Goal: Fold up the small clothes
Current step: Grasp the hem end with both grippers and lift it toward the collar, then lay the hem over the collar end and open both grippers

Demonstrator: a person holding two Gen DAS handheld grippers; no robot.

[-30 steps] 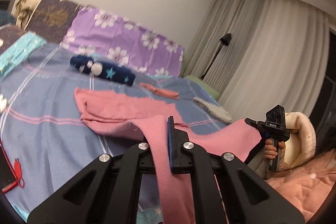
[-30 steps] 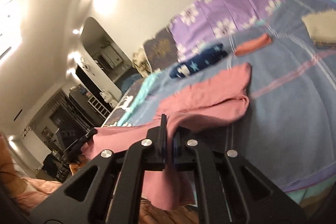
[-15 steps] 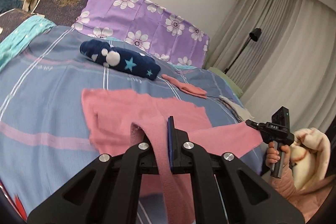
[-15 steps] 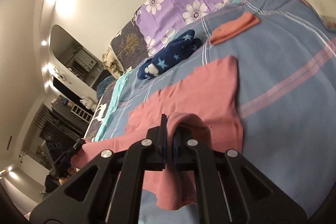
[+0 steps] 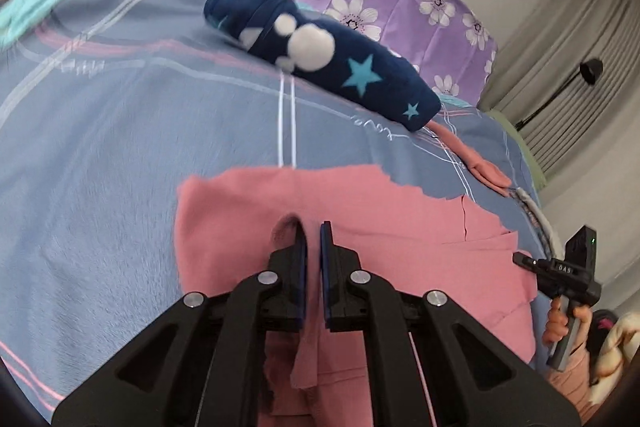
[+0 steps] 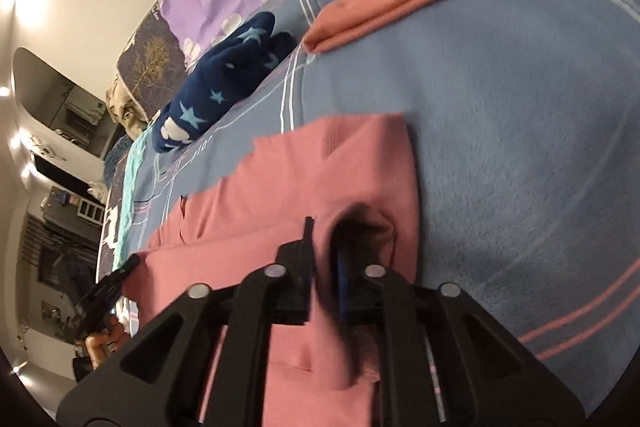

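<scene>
Carrying the near edge of pink garment (image 5: 360, 223) forward over its far half since a second ago, both grippers now dropping low onto blue bedspread (image 5: 120, 147). Finishing the fold-over; next probably releasing both corners and smoothing. Left gripper (image 5: 313, 239) pressed together, pinching pink cloth at 6 o'clock. Right gripper (image 6: 324, 239) opening, cloth lying between jaws, pads seemingly letting go. Navy star bundle (image 5: 332, 63) sitting at 12 o'clock beyond the garment.

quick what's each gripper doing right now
Left gripper: closed on the pink garment.
Right gripper: jaws opening, pink garment still between them.
</scene>
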